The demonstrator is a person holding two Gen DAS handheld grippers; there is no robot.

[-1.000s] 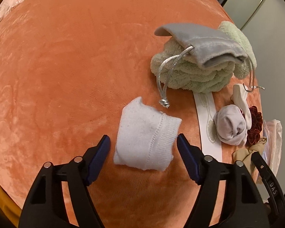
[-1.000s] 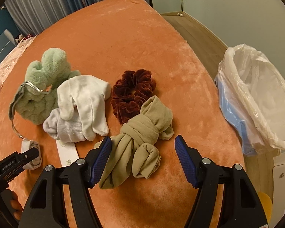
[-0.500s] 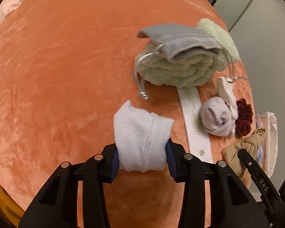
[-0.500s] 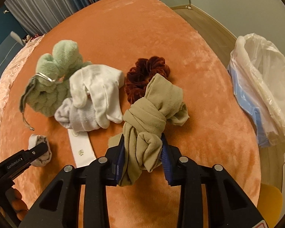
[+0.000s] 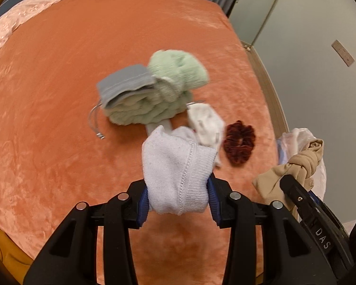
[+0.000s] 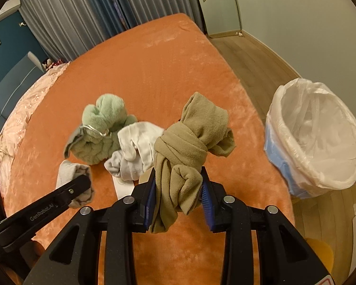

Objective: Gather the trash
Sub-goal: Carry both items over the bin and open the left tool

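Room: a bedroom; I work over a bed with an orange plush blanket, grey curtains behind it, wood floor to my right.
Bin: a white-lined trash bin stands on the floor just off the bed's right edge, mouth open and tilted toward me.
Left gripper: my fingers pinch a folded white sock at its lower end, lifted clear of the blanket.
Right gripper: my fingers pinch a knotted tan stocking, also held in the air.
White sock axis: roughly upright in my grip, ribbed cuff edge running top to bottom, free end pointing away toward the pile.
Tan stocking axis: long axis upright and leaning slightly right, knot mid-length, loose tail hanging below my fingers.
Left on the bed: a green fluffy bundle with a grey drawstring pouch on it, a white glove, a dark red scrunchie.
Risk, stocking: I judge the slick fabric may slide out, since I hold it below the knot.
Risk, release: the top-heavy end could catch the liner rim and fall outside.
Risk, sock: the bin is farther from my left side; reaching across could knock my two grippers together.
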